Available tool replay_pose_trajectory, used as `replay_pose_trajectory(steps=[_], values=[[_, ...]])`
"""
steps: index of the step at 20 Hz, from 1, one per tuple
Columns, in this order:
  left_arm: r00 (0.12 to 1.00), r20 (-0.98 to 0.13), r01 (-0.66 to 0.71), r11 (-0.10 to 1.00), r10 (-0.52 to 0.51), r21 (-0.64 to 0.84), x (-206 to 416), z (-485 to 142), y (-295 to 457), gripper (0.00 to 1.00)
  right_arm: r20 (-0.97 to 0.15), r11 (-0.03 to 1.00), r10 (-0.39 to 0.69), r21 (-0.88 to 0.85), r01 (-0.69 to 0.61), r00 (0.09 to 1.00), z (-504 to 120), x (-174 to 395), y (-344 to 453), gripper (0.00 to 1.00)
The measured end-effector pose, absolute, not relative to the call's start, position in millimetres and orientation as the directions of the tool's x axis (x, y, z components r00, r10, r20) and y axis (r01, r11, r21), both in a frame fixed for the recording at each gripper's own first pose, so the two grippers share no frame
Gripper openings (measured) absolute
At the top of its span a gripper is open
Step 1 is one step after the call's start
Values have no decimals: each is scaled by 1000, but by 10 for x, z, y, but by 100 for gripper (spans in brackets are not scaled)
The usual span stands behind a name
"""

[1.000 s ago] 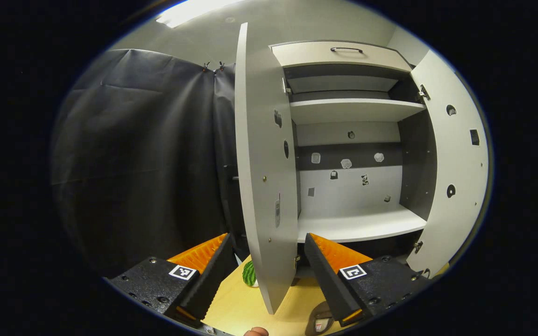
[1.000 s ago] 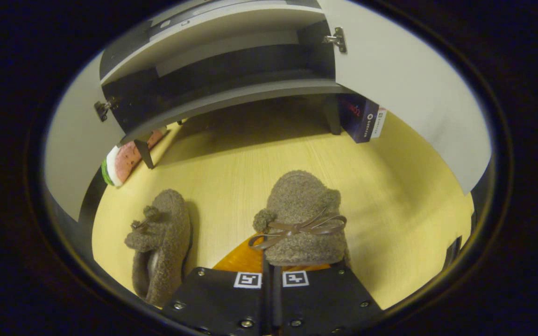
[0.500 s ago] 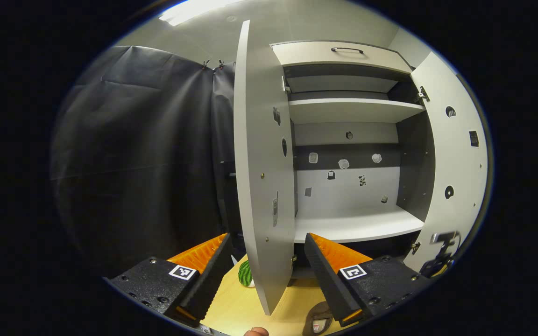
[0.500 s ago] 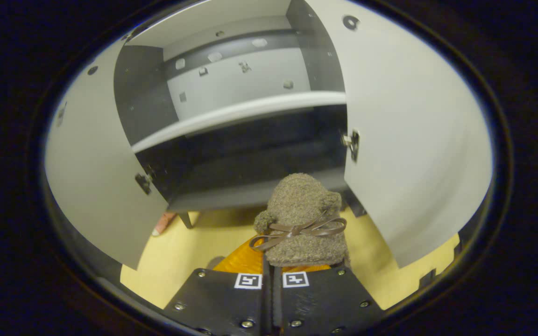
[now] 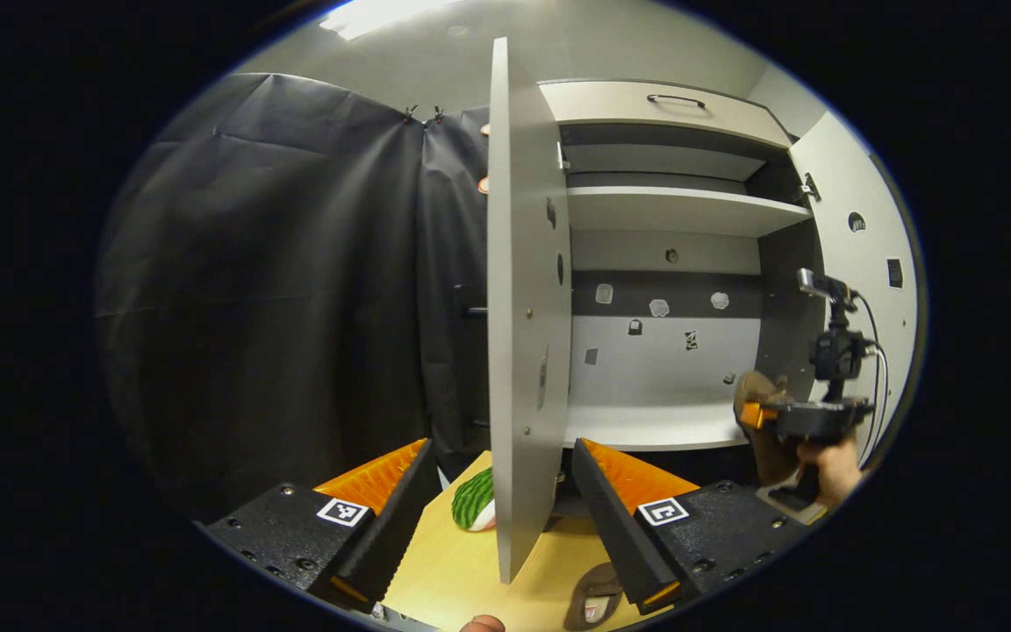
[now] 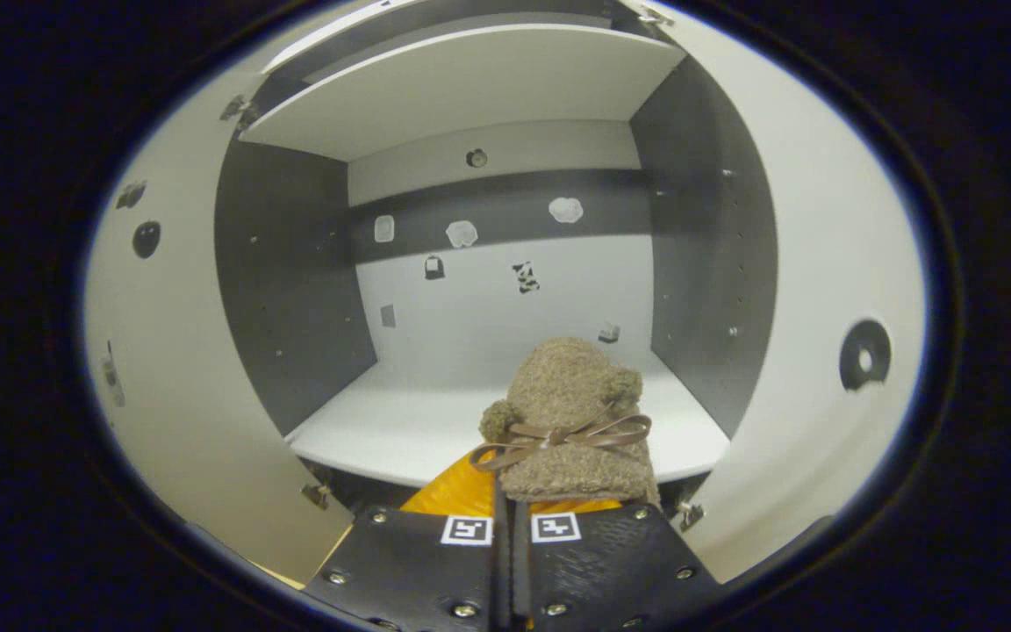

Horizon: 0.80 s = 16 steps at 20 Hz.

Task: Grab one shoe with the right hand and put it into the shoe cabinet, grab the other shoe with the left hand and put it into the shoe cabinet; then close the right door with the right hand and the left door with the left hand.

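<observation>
The right tongs [image 6: 512, 500] are clamped on a fuzzy brown shoe [image 6: 569, 421], held just above the front edge of the shoe cabinet's white shelf [image 6: 400, 421] ahead. The left tongs [image 5: 498, 491] hang spread and empty, straddling the edge of the open left door [image 5: 523, 333]. The other shoe [image 5: 589, 601] lies on the wooden surface [image 5: 444, 579] just below them.

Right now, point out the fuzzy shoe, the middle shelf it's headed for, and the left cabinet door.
fuzzy shoe [image 6: 571, 412]: right gripper view, on its toe above the bow.
middle shelf [image 6: 409, 426]: right gripper view, on its bare top surface.
left cabinet door [image 5: 519, 351]: left gripper view, on its inner face.
</observation>
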<state>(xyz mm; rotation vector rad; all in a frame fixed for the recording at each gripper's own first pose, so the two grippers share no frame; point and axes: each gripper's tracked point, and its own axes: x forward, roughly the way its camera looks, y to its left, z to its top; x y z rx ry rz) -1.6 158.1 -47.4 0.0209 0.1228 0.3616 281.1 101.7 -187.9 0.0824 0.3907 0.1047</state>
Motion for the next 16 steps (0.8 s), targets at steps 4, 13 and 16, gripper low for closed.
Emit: replay_pose_trajectory(steps=[4,13,16], values=[[904,-130,-405,913,407,46,-177,-513,1758,94,-376,991,116,110,-80,919,-1784,3539,1031,2],[845,-163,-505,860,509,71,-448,-588,2100,96,-482,990,81,140,-15,873,-2343,4294,975,2],[835,-172,-519,852,523,74,-478,-612,2144,96,-495,991,49,130,19,868,-2458,4394,900,2]])
